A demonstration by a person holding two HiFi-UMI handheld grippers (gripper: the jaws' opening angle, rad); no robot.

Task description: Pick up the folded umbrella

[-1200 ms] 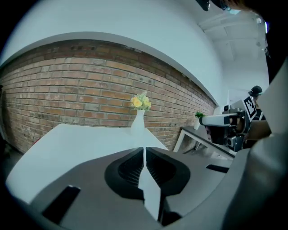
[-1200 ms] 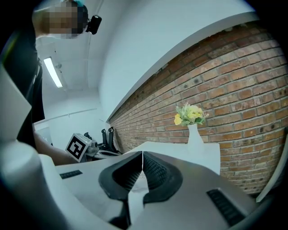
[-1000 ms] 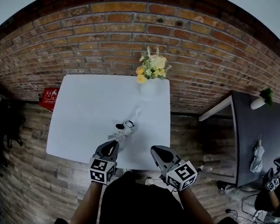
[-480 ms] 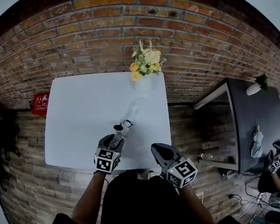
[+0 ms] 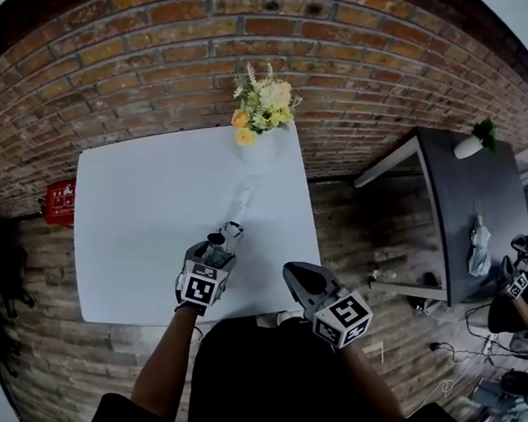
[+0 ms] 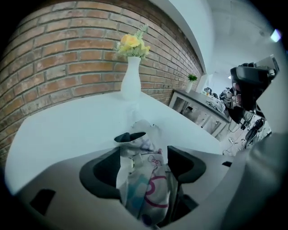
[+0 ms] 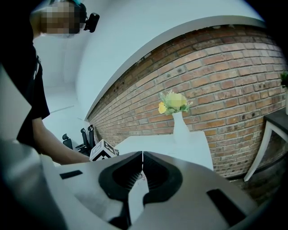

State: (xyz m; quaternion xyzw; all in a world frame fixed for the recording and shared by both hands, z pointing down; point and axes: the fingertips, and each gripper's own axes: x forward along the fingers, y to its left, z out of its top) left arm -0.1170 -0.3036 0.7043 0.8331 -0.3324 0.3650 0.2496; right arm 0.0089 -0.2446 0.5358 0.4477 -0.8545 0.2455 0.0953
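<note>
The folded umbrella point(image 5: 229, 232), white with a coloured print and a black handle end, lies on the white table point(image 5: 139, 197) near its front edge, pointing toward the vase. In the left gripper view the umbrella point(image 6: 145, 184) runs up between the jaws. My left gripper point(image 5: 214, 247) straddles its near end; the jaws are opening and stand wide point(image 6: 144, 152), with a gap beside the right pad. My right gripper point(image 5: 294, 273) hovers off the table's front right corner, shut with nothing in it point(image 7: 142, 155).
A white vase of yellow flowers point(image 5: 260, 115) stands at the table's far edge against the brick wall. A dark side table point(image 5: 463, 201) with a small plant point(image 5: 476, 139) is at the right, another person's hands beside it. A red box point(image 5: 59, 202) sits left on the floor.
My left gripper has come forward and down from the table's edge onto the umbrella's near end, and its jaws have spread apart. The right gripper has hardly moved.
</note>
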